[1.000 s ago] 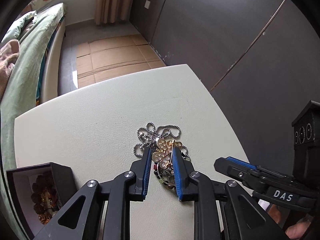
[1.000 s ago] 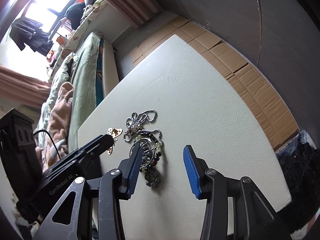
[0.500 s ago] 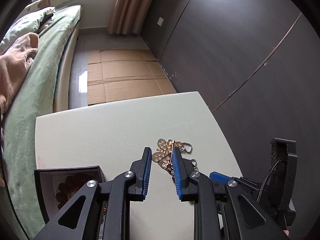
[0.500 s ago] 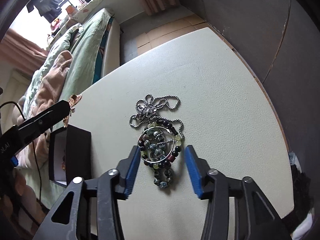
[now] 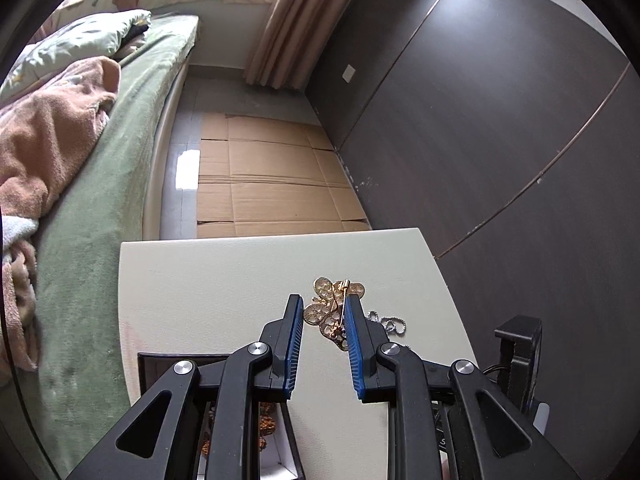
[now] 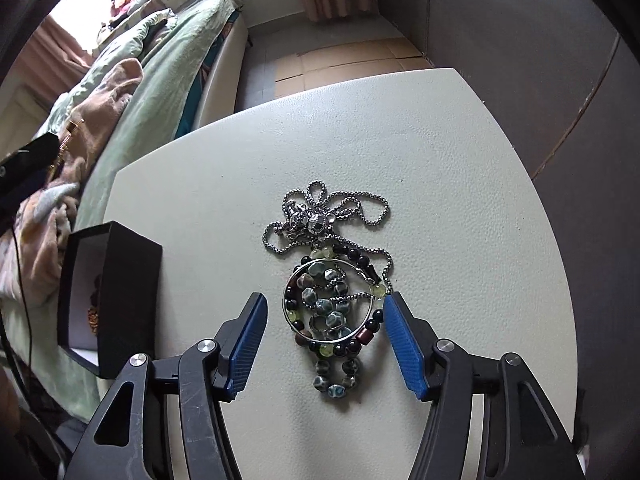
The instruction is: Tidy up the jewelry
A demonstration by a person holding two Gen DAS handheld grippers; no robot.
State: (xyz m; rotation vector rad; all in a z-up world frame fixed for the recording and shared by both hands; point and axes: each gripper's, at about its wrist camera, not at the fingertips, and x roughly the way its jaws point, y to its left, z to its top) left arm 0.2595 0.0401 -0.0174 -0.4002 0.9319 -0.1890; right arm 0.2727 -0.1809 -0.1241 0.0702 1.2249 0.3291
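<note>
My left gripper (image 5: 323, 310) is shut on a gold brooch (image 5: 334, 312) and holds it in the air above the white table (image 5: 208, 280). In the right wrist view the brooch (image 6: 66, 136) shows at the far left, above the black jewelry box (image 6: 128, 280). The box (image 5: 160, 360) is open, with gold pieces inside. On the table lies a pile: a silver chain (image 6: 332, 208), beaded bracelets (image 6: 328, 308) and a silver bangle (image 6: 298, 276). My right gripper (image 6: 324, 308) hangs over the pile. Its jaws are opening and straddle the beads without touching them.
A bed with green covers and a pink blanket (image 5: 60, 128) runs along the table's left side. Cardboard sheets (image 5: 272, 184) cover the floor beyond the table. A dark wall (image 5: 500, 120) stands to the right. The right gripper's black housing (image 5: 516, 344) sits beside my left fingers.
My left gripper lifted the gold brooch off the pile and carried it left, over the box. The right gripper moved over the bead pile and its jaws spread wider.
</note>
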